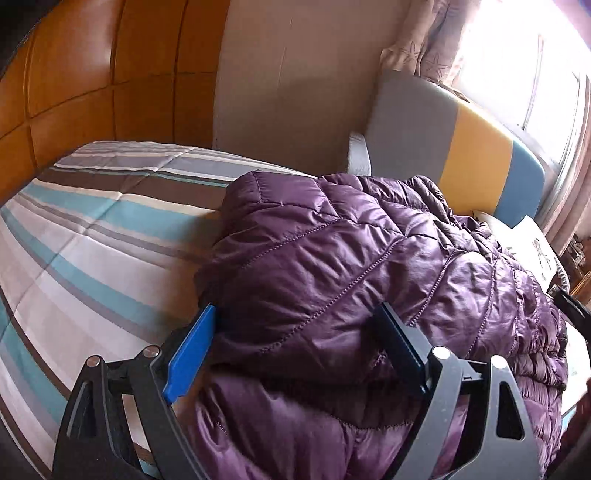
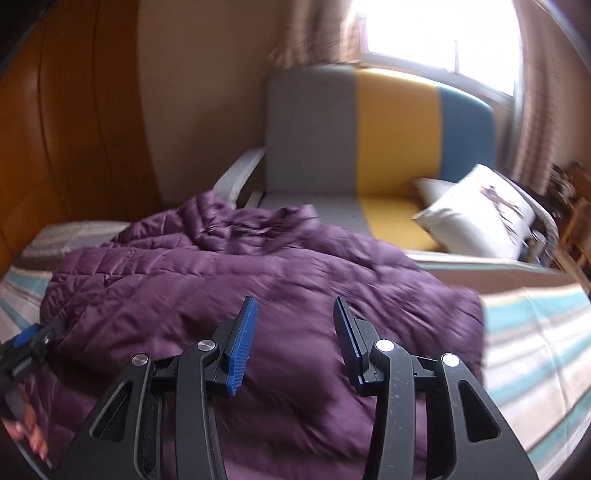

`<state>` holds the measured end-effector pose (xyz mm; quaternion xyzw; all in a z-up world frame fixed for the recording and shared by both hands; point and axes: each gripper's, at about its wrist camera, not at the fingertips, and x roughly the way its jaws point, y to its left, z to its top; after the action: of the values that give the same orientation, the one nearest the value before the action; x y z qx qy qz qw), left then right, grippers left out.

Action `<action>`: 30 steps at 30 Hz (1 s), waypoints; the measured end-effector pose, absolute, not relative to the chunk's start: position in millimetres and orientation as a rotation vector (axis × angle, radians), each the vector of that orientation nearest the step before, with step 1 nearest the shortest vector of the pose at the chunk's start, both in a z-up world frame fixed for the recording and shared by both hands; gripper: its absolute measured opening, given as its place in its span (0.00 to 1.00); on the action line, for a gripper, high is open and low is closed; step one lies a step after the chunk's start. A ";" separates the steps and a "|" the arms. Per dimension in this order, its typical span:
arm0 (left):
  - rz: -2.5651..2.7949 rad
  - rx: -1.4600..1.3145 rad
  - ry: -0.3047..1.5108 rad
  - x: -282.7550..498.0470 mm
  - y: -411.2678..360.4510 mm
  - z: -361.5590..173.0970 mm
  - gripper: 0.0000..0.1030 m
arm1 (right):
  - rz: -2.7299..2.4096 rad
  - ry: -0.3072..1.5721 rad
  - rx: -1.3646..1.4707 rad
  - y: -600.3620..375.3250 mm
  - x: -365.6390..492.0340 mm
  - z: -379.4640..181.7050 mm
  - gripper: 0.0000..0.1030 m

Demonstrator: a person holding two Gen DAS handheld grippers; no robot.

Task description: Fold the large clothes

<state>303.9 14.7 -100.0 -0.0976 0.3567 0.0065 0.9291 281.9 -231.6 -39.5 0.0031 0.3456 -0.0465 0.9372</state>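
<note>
Quilted purple nylon fills my left wrist view: the puffer jacket, glossy and diamond-stitched, lies heaped on the striped bedspread, its near fold bulging between the blue pads of my left gripper. Those pads stand wide apart and released, the fabric between them but not pinched. Left of the jacket the spread runs in smooth teal, grey, brown and white bands. Far off are glossy orange wood panels and a beige wall. At the right edge, a dark corner of my right gripper shows.

From my right wrist view, blurred, the jacket spreads wider across the bed, rumpled at its far end. My right gripper hovers over it, ribbed blue pads half apart and grasping nothing. Only here do I see the whole padded sofa in grey, yellow and blue blocks, a white printed cushion on its right, the bright window with curtains, and my left gripper and fingertips at the near left edge.
</note>
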 end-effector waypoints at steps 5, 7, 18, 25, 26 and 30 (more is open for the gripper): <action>-0.011 -0.251 0.749 305.6 18.8 -107.5 0.88 | -0.162 0.852 -0.019 -232.1 307.8 -61.8 0.42; 0.002 -0.273 0.729 302.6 20.8 -104.9 0.91 | -0.204 0.906 0.019 -246.8 298.7 -73.6 0.42; 0.040 -0.146 0.911 370.0 13.1 -122.5 0.97 | -0.230 0.858 0.037 -255.1 275.1 -96.9 0.43; 0.054 -0.108 0.909 377.2 8.8 -128.1 0.98 | -0.206 0.851 0.075 -258.9 271.8 -96.0 0.44; 0.070 -0.127 0.893 370.6 13.0 -124.2 0.98 | -0.188 0.836 0.111 -264.1 268.5 -90.2 0.44; 0.061 -0.082 0.776 341.0 6.3 -99.1 0.98 | -0.146 0.715 0.135 -264.9 253.3 -58.1 0.44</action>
<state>341.0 6.3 -99.1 -0.0398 0.3781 0.0296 0.9244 253.3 -264.9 -58.1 0.0660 0.3495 -0.0712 0.9319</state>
